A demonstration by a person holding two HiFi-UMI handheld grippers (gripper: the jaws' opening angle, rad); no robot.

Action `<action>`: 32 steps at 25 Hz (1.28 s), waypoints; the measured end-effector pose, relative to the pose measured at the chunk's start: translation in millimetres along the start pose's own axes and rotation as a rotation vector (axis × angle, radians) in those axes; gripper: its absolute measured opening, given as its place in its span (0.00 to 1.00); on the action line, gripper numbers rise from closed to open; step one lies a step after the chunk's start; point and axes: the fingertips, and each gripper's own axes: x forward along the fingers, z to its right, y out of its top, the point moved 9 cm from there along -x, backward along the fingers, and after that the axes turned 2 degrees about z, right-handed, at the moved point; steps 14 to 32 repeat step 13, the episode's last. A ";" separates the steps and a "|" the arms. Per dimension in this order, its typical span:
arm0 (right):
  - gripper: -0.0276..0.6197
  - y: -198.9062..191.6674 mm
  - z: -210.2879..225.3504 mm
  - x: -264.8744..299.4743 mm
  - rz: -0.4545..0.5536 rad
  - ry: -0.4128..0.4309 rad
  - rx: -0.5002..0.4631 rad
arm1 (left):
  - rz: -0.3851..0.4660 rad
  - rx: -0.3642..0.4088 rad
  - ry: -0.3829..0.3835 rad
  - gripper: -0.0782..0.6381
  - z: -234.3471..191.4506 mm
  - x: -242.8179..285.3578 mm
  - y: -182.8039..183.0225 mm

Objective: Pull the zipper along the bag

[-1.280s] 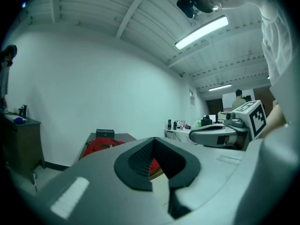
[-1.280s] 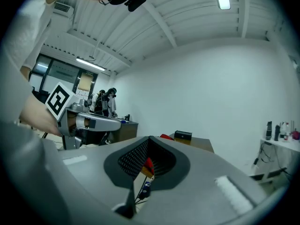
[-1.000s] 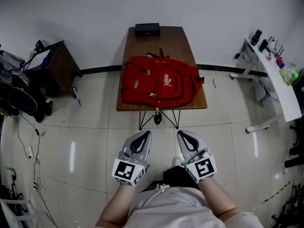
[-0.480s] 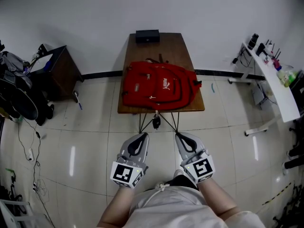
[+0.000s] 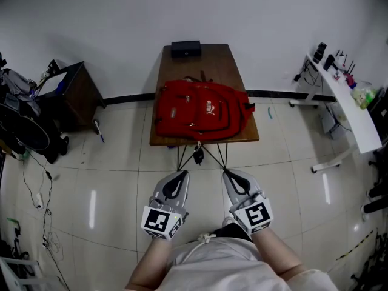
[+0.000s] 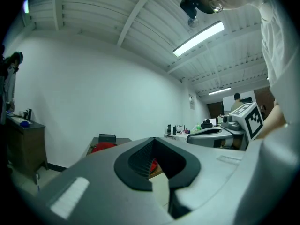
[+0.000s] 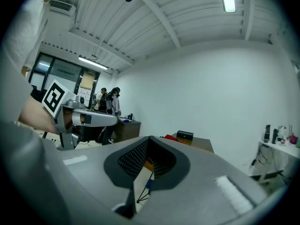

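The red backpack [image 5: 203, 108] lies flat on the small wooden table [image 5: 206, 65], filling the near half from the left edge to the right edge, with its bottom close to the near edge. Its zips are too small from here to make out where any slider sits. A black box [image 5: 185, 48] rests at the table's far edge, against the wall [image 5: 200, 11].

The person stands back on the tiled floor [image 5: 121, 180], well apart from the table, holding both tools low in front of the body. The left gripper [image 5: 177, 176] has its jaws pressed together at the tips with nothing between them, and the right gripper [image 5: 233, 176] is the same, closed and empty. Both point toward the table, side by side and near each other.

A dark cabinet [image 5: 76, 86] stands off the table's left side, and a white desk [image 5: 351, 105] cluttered with small things lies well off to the right
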 end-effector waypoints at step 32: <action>0.05 4.4 -9.1 -5.1 0.003 -0.006 -0.005 | 0.002 0.016 -0.031 0.12 8.0 -8.1 4.7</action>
